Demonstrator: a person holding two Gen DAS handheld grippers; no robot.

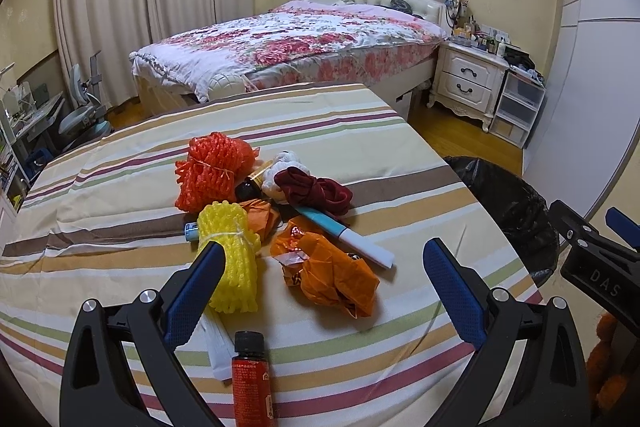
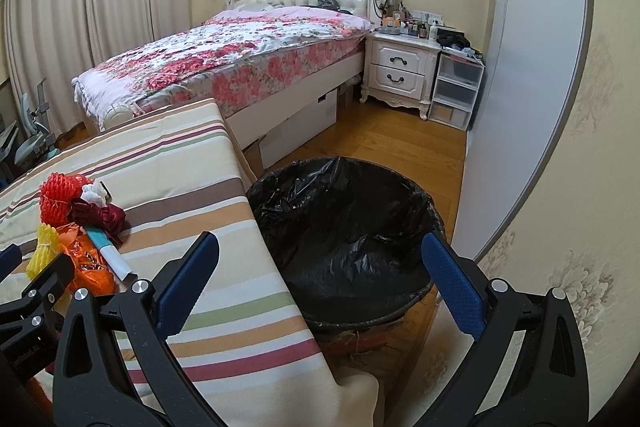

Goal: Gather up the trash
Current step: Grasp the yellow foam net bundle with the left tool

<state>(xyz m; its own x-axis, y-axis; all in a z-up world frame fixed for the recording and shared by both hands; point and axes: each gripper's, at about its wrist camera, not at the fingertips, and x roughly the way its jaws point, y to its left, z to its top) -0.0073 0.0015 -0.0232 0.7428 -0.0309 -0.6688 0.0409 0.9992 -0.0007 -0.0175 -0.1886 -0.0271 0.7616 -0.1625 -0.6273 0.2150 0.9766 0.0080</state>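
A heap of trash lies on the striped tablecloth (image 1: 120, 195): an orange foam net (image 1: 212, 171), a yellow foam net (image 1: 232, 259), crumpled orange paper (image 1: 332, 275), a dark red cloth (image 1: 316, 191), a white-and-teal pen (image 1: 352, 239) and a small red-labelled bottle (image 1: 250, 379). My left gripper (image 1: 324, 255) hangs open just before the heap, its left finger beside the yellow net. My right gripper (image 2: 320, 251) is open over the table's right edge and a black-lined trash bin (image 2: 352, 227), holding nothing.
A floral-covered bed (image 1: 288, 43) stands behind the table, with a white nightstand (image 1: 468, 79) and plastic drawers (image 1: 516, 107) to its right. Wooden floor (image 2: 384, 139) runs between bed and bin. A white wardrobe (image 2: 532, 59) lines the right wall. A desk chair (image 1: 84, 111) is at far left.
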